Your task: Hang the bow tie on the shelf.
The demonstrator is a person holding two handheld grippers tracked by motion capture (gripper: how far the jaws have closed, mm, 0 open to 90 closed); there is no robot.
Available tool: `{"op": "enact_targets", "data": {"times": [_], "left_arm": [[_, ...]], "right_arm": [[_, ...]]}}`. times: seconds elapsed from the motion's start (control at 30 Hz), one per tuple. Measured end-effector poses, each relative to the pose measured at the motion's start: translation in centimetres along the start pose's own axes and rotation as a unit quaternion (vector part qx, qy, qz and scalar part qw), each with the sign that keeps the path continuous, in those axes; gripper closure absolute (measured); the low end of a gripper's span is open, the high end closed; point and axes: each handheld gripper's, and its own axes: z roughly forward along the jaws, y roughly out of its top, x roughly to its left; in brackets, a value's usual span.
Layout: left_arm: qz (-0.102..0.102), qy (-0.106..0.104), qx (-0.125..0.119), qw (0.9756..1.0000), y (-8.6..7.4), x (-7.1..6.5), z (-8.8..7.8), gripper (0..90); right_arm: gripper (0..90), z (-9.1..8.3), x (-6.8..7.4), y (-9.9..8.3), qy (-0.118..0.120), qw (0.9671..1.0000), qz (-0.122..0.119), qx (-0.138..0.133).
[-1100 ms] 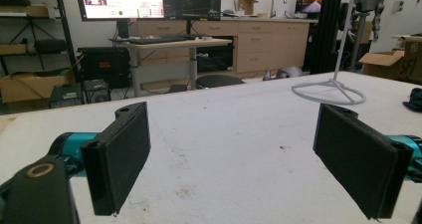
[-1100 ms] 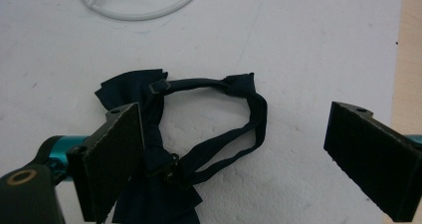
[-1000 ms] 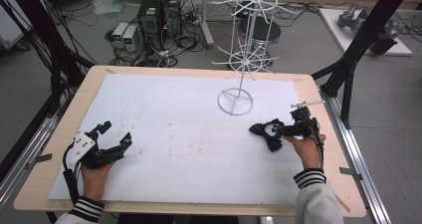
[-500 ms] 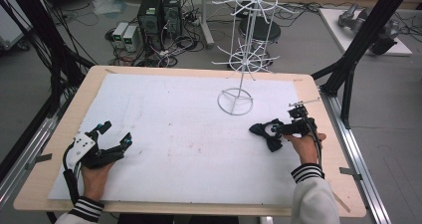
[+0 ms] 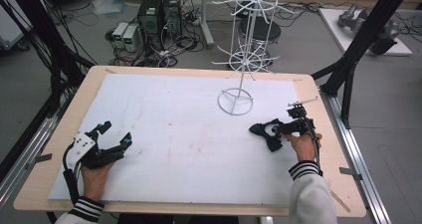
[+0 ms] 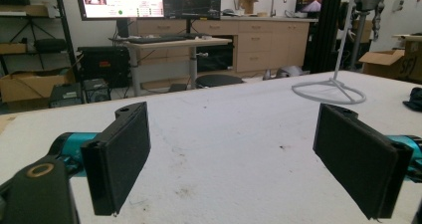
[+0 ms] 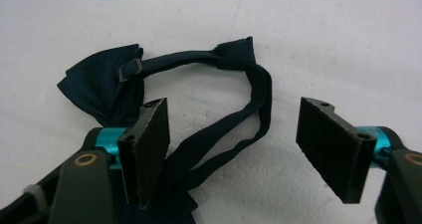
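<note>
A dark navy bow tie (image 5: 261,131) with a thin strap lies on the white table cover at the right. In the right gripper view, the bow tie (image 7: 99,82) lies flat, its strap (image 7: 251,117) looping between the jaws. My right gripper (image 7: 239,149) is open and hovers right over it, the left pad (image 7: 149,142) above the bow's edge. In the high view, the right gripper (image 5: 273,129) sits at the tie's right side. My left gripper (image 5: 118,133) rests open at the table's near left, with nothing between its pads (image 6: 119,159).
A white wire display rack (image 5: 246,59) stands at the back centre on a ring base (image 5: 235,102), also seen as the rack base (image 6: 328,89) from the left gripper. The wooden table edge (image 5: 328,134) runs close to the right hand. Computers and cables lie on the floor behind.
The right gripper has edged slightly left, closer over the bow tie. The left gripper has stayed in place.
</note>
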Motion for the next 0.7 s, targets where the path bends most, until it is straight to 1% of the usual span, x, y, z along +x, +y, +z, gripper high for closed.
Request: {"op": "enact_targets", "data": {"times": [0.03, 0.07, 0.13, 0.17, 0.3, 0.33, 0.5, 0.7], "left_arm": [[0.000, 0.000, 0.000, 1.0000, 0.00, 0.00, 0.00, 15.3], [0.000, 0.000, 0.000, 1.0000, 0.00, 0.00, 0.00, 15.3], [0.001, 0.000, 0.000, 1.0000, 0.00, 0.00, 0.00, 15.3], [0.000, 0.000, 0.000, 1.0000, 0.00, 0.00, 0.00, 15.3], [0.000, 0.000, 0.000, 1.0000, 0.00, -0.01, 0.00, 15.3], [0.001, 0.000, 0.000, 1.0000, 0.00, 0.00, 0.00, 15.3], [0.000, 0.000, 0.000, 1.0000, -0.01, -0.02, 0.00, 15.3], [0.001, 0.000, -0.001, 1.0000, -0.01, -0.04, -0.02, 15.3]], "right_arm": [[30.3, 0.03, -0.02, 0.05, -0.001, 1.0000, -0.001, 0.001], [31.3, 0.05, 0.05, 0.14, -0.005, 1.0000, 0.005, 0.005], [33.2, 0.15, 0.11, 0.25, -0.001, 0.9999, 0.007, 0.008], [33.3, 0.18, 0.15, 0.29, -0.003, 0.9999, 0.007, 0.010], [38.5, 0.29, 0.19, 0.33, -0.007, 0.9998, 0.010, 0.016], [39.7, 0.28, 0.18, 0.32, -0.005, 0.9998, 0.010, 0.016], [44.5, 0.28, 0.20, 0.30, -0.011, 0.9997, 0.009, 0.022], [51.7, 0.40, 0.19, 0.34, -0.007, 0.9996, 0.008, 0.027]]}}
